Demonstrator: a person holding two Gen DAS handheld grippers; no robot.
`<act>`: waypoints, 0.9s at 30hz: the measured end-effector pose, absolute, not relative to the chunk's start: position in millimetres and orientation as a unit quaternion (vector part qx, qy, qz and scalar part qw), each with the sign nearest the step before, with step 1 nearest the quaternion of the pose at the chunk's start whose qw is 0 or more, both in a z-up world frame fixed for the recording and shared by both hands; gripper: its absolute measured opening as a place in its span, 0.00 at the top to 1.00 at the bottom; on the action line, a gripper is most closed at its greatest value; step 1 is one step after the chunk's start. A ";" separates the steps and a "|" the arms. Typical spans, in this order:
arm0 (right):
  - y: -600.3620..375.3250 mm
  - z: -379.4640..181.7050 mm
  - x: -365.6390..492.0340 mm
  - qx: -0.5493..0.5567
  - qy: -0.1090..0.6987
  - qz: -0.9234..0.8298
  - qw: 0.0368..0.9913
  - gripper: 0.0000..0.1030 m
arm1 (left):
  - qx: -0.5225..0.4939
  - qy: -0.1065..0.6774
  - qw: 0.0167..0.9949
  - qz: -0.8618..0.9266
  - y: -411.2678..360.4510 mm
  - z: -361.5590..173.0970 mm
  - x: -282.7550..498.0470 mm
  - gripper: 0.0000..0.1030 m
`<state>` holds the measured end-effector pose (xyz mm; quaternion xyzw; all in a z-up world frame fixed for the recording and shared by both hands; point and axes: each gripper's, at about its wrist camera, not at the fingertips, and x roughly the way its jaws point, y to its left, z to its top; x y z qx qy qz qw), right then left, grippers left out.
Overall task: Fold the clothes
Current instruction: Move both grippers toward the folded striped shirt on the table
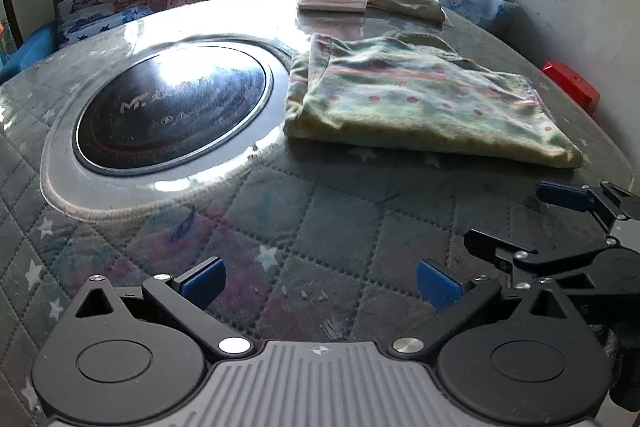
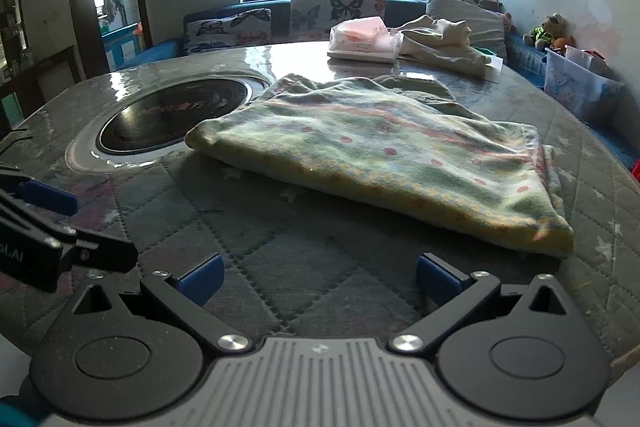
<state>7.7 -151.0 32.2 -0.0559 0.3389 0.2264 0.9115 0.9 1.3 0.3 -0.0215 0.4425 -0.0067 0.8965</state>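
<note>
Patterned garment (image 2: 372, 155) lies on the quilted tabletop (image 2: 304, 267), ahead of both tools, its far-left corner lapping the rim of the round glossy inset plate (image 1: 172, 107). It sits as a compact, multi-layer rectangle w/ a thick rounded edge facing the tools; looks already folded at least once. Edges roughly squared; right end shows stacked layers slightly offset (right wrist view).

Second item: beige garment (image 2: 444, 43), bunched and loose at the far side, just beside a pink-topped pack (image 2: 362, 41). Not folded as it lies.

Step in hand, judgement only: scene fits two stages. Either the patterned piece is between folds (one more halving to come), or it is done and the beige one is next. Frames don't settle which, so no move prescribed. Either way a next grasp would need a corner or edge pinch w/o dragging the stacked layers apart; the fabric looks soft and thick, likely to slump if lifted by one point.

Pose:
- Left tool (image 1: 320, 283): fingers spread wide, nothing between them, low over the tabletop, short of the garment's near edge, aimed toward the gap between plate and garment.
- Right tool (image 2: 320, 279): also spread wide, holding nothing, low, pointing at the garment's near long edge.
- The two sit close side by side; each shows at the edge of the other's view. Neither touches cloth.
</note>
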 end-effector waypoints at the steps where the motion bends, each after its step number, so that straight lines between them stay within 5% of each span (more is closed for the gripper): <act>1: -150.6 33.9 7.6 -0.059 0.336 0.226 0.912 0.00 | -0.025 0.444 0.895 -0.007 3.4 0.9 2.3 0.00; 27: -134.5 52.8 37.4 -0.077 0.333 0.224 0.913 0.24 | -0.048 0.441 0.896 -0.014 33.4 13.9 59.3 0.00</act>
